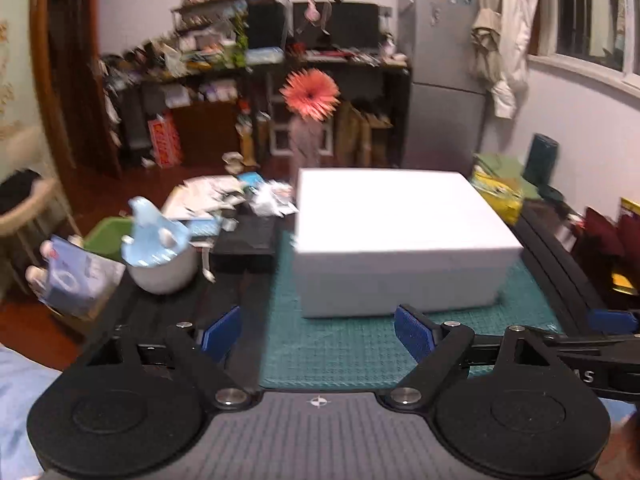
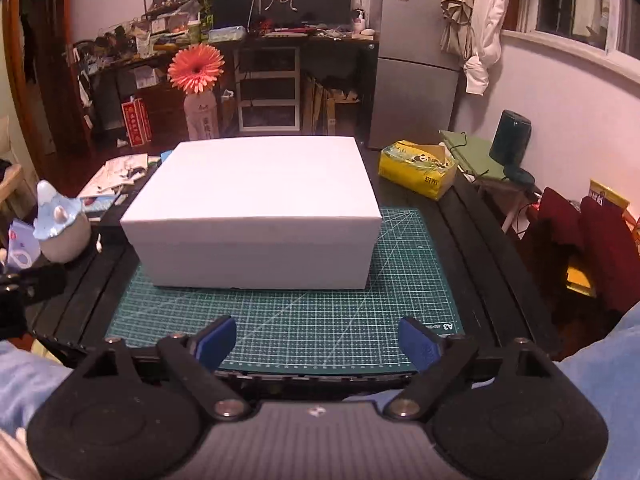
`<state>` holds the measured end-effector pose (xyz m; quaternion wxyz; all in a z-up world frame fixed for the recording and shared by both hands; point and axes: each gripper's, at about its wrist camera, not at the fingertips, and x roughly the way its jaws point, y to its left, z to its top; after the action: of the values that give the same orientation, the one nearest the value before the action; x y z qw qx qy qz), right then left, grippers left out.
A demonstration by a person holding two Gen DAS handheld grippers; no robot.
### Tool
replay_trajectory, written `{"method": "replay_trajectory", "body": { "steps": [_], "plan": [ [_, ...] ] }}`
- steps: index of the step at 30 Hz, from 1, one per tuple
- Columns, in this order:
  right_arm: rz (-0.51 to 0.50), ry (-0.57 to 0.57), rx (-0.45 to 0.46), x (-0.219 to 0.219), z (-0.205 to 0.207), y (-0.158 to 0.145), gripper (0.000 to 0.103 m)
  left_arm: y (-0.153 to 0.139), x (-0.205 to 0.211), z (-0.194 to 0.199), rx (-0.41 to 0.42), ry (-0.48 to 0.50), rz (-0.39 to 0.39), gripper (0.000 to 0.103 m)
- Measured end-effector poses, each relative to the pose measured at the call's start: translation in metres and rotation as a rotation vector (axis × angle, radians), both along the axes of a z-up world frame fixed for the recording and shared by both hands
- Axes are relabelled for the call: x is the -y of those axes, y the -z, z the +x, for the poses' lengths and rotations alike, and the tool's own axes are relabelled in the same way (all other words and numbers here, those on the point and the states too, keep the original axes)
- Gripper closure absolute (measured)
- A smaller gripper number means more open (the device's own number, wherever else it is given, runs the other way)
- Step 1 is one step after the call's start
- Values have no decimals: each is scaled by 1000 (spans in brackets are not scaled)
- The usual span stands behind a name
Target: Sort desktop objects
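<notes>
- Right gripper (image 2: 318,344): jaws spread wide, nothing between them; it hangs over the near edge of the green cutting mat (image 2: 288,320).
- Left gripper (image 1: 318,332): jaws likewise spread, holding nothing, over the near left part of the mat (image 1: 352,344). This view is motion-blurred.
- One white box (image 2: 256,208), lid closed, sits on the far half of the mat, about centred on the desk (image 2: 472,240). Its long axis runs left to right, and a long side faces the right gripper squarely. In the left wrist view the box (image 1: 400,240) lies right of centre, with one corner turned toward the camera.
- One pale round pot with a blue lid (image 2: 62,224) stands on the desk left of the box, apart from it.
- One yellow tissue pack (image 2: 418,170) lies on the desk beyond the box's right far corner, not touching it.
- One pink flower in a bottle (image 2: 198,80) stands behind the box, at the far edge.
- Loose papers (image 2: 116,178) lie at the far left of the desk; count cannot be told.
- One dark cylinder (image 2: 514,138) stands off to the right, on a separate green surface.
</notes>
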<state>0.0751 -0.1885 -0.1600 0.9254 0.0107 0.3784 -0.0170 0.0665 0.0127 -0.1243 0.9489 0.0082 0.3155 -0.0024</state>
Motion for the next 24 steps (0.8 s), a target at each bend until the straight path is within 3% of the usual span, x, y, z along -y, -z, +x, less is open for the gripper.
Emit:
{"method": "replay_trajectory", "body": {
  "steps": [4, 9, 17, 24],
  "plan": [
    [22, -5, 10, -3, -5, -8, 15, -8, -12, 3, -68, -27, -57, 19],
    [46, -28, 21, -4, -15, -25, 15, -19, -21, 0, -98, -57, -60, 20],
    [78, -41, 65, -8, -28, -48, 15, -43, -33, -1, -34, -103, -12, 20],
    [108, -6, 71, 1, -30, -60, 15, -86, -49, 0, 13, -143, 25, 20]
  ]
}}
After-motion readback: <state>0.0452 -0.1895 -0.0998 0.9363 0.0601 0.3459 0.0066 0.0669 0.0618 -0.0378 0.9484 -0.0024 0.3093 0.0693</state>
